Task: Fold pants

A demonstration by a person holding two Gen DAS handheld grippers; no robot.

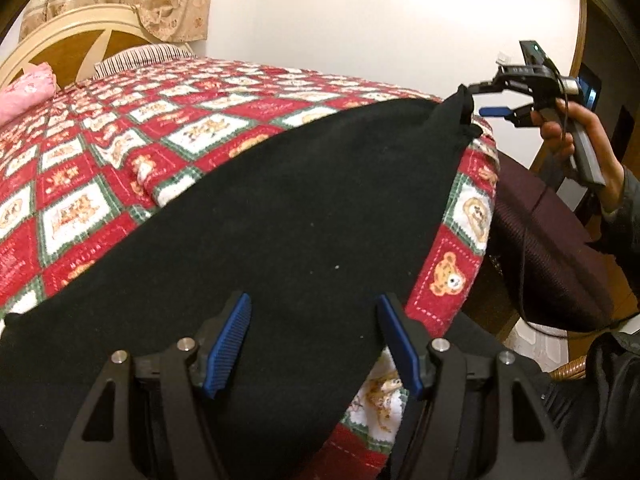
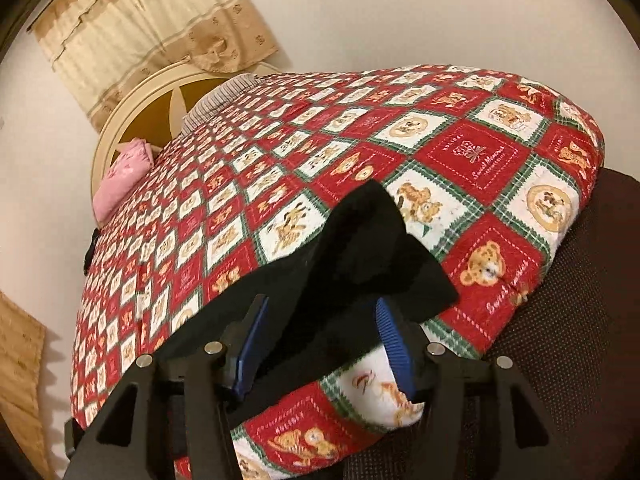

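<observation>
- Pants [image 1: 280, 216], black, lie spread flat on the red bear-print quilt [image 1: 100, 168] that covers the bed; the quilt is the landmark for every place below.
- Left gripper [image 1: 314, 344] hangs just above the near part of the pants, close to the quilt's near edge. Its 2 blue pads [image 1: 230, 346] stand well apart, with dark cloth under the gap and nothing pinched between them.
- Right gripper [image 2: 316, 344] is at the quilt's corner, where 1 narrow end of the pants [image 2: 360, 248] humps up in a fold. Its jaws stand part open and apart from the cloth; the fold lies just ahead of the pads, not gripped as far as the right wrist view shows.
- In the left wrist view the right gripper [image 1: 486, 100] shows at the far corner of the pants, 1 finger touching or just beside the raised cloth tip; which, I cannot tell.
- A hand [image 1: 576, 140] wraps the right gripper's handle, held off the quilt's corner, a dark sleeve [image 1: 624, 216] behind it. Both grippers tilt down toward the quilt.
- A pink pillow [image 2: 120, 180] lies at the quilt's far end by the cream headboard [image 2: 132, 120].
</observation>
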